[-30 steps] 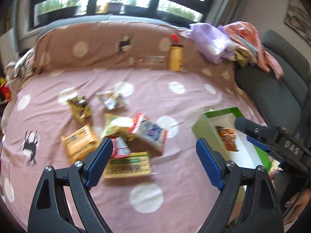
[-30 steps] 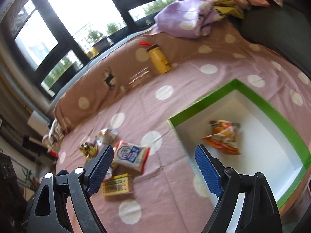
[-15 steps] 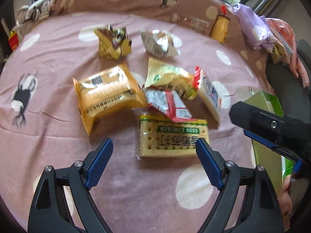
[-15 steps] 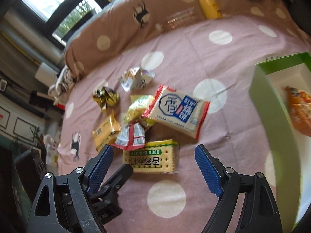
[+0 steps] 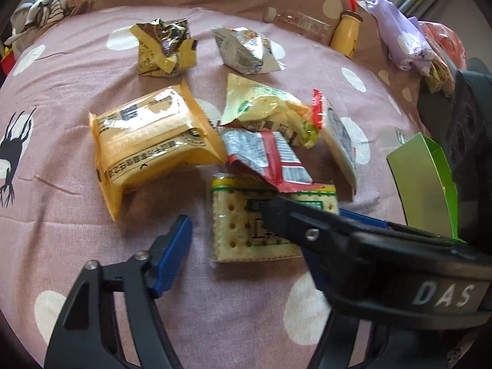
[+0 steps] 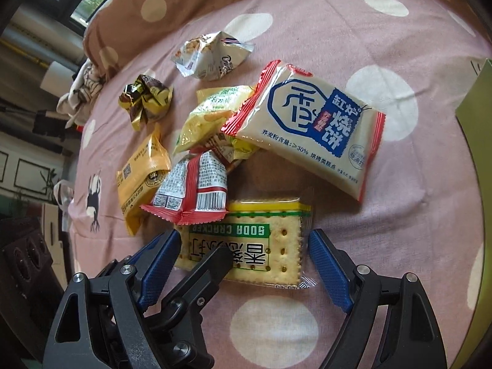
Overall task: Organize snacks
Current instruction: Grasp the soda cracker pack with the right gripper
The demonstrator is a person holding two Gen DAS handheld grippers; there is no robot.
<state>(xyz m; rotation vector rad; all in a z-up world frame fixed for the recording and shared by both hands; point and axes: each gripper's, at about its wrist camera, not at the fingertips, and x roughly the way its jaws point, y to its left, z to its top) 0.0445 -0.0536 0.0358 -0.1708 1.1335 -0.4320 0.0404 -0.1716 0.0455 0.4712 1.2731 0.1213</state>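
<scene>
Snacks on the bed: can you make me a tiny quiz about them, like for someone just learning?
1. True or false: the soda cracker pack lies between the open fingers of the right tool.
2. Which thing overlaps the far edge of the soda cracker pack? A) the red-and-silver packet B) a banana C) a blue cup
3. Fill in: the box at the right of the left wrist view is coloured ____.

Key: 1 true; 2 A; 3 green.
</scene>
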